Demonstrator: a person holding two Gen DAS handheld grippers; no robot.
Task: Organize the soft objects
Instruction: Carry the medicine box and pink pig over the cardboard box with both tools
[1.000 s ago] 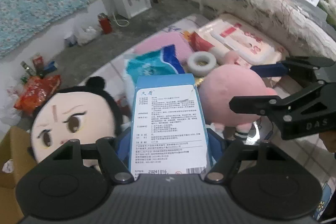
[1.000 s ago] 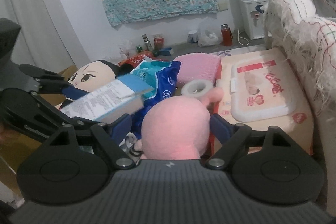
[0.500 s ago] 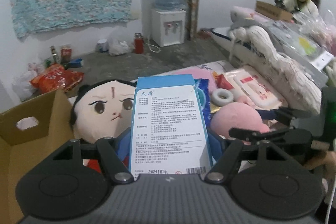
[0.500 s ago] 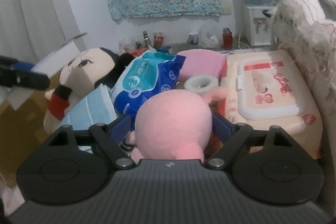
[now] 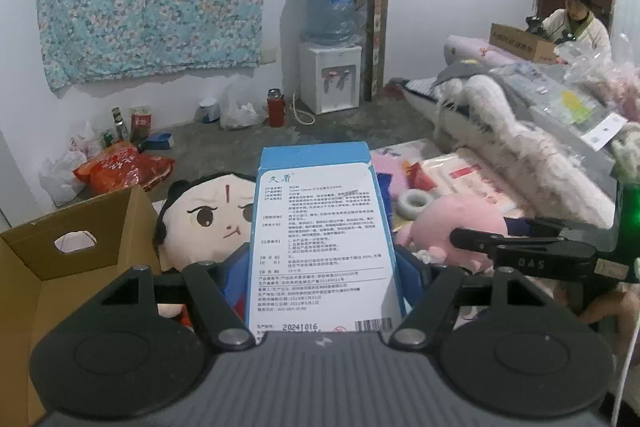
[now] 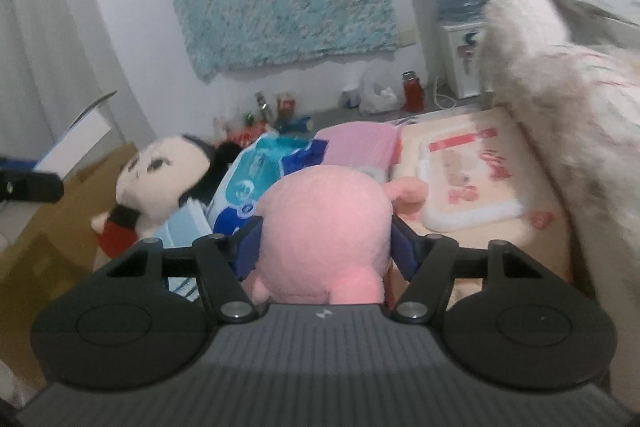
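Left wrist view puts your cardboard box (image 5: 80, 267) at the far left, its flap cut with an oval handle hole, and the big-headed doll (image 5: 208, 223) (dark hair, red mark on the brow) lying beside it. Your left gripper (image 5: 324, 267) is clamped on a blue-and-white packet (image 5: 320, 239), label side facing the camera, held upright in front of the doll. Further right, your right gripper (image 6: 324, 251) has just been closing on the pink plush (image 6: 324, 227), and its blue pads now press both sides of the round, fuzzy body. Behind it lie a blue wipes bag (image 6: 256, 179), a pink cloth (image 6: 360, 143) and a large wipes pack (image 6: 472, 179).
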